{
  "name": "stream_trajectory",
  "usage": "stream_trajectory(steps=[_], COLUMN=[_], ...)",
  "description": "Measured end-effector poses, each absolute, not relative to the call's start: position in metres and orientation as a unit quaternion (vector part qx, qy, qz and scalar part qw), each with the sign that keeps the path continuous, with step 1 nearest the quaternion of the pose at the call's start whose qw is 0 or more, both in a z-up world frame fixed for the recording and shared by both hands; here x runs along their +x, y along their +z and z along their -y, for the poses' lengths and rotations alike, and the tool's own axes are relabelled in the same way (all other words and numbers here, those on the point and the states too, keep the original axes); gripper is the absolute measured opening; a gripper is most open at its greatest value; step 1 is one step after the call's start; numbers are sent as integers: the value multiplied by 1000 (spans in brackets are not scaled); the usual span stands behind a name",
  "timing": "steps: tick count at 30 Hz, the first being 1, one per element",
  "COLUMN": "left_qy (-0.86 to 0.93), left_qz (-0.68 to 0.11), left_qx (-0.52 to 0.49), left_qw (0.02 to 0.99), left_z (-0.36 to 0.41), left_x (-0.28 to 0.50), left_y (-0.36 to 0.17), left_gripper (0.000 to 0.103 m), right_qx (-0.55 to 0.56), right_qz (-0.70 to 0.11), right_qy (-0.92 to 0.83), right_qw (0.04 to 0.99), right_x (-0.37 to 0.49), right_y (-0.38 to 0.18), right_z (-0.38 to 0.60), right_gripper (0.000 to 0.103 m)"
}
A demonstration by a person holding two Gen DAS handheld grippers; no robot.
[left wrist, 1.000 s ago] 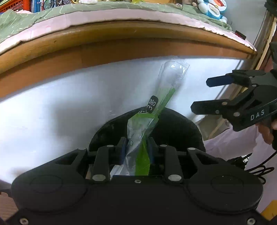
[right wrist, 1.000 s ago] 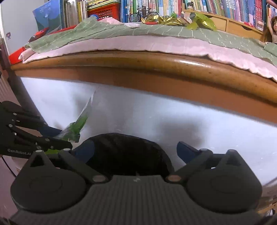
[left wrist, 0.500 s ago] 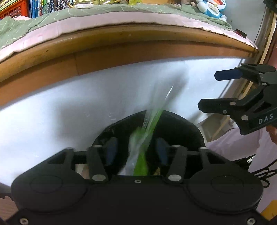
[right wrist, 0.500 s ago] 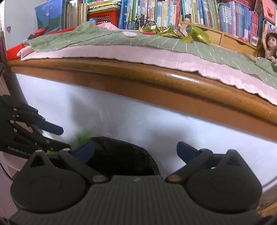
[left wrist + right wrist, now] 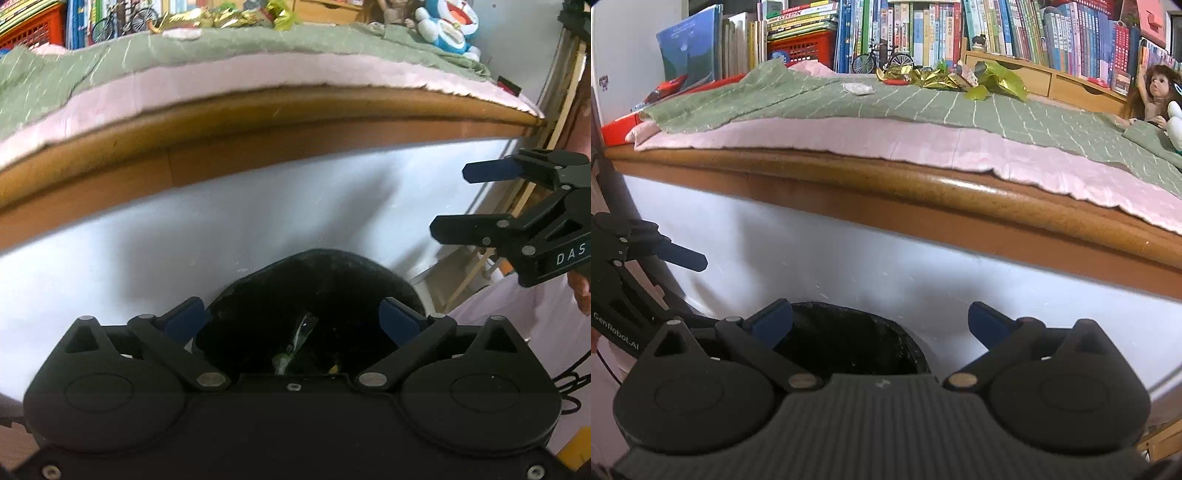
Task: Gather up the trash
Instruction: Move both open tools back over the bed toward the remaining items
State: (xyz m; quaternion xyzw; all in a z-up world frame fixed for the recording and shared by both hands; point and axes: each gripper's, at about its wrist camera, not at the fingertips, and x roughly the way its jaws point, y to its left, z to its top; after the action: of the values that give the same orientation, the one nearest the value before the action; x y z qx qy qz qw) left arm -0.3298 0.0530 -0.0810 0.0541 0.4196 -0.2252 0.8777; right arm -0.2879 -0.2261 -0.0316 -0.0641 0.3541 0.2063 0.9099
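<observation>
1. Left claw (image 5: pixel 291 317) hangs right over the round black trash bin (image 5: pixel 258 291); its jaws have just been opening and now stand wide, nothing between them.
2. The clear plastic wrapper with green print (image 5: pixel 295 347) lies down inside the bin, apart from the blue pads (image 5: pixel 184 319).
3. Right claw (image 5: pixel 881 319) is spread wide and empty too, just right of the left one, over the bin's rim.
4. On the far side of the bed's green checked blanket (image 5: pixel 886 107) sit crumpled gold and green foil wrappers (image 5: pixel 945 79) and a small white wad (image 5: pixel 857 88).
</observation>
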Motion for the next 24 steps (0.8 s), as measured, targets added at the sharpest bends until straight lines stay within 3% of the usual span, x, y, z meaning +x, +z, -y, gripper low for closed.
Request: stream_trajectory(steps=[13, 24], left_qy=[-221, -191], left_qz=[-358, -303], left_qx=[11, 19], left_qw=[907, 934], left_z=[-66, -63], left_x=[-302, -215], left_y=[12, 69], left_gripper=[103, 103], right_qx=[-28, -39], right_qz=[-307, -240], right_qy=[172, 152], right_qw=[935, 958], right_x=[-271, -194], right_y=[50, 105], right_z=[244, 247], right_gripper=[103, 103])
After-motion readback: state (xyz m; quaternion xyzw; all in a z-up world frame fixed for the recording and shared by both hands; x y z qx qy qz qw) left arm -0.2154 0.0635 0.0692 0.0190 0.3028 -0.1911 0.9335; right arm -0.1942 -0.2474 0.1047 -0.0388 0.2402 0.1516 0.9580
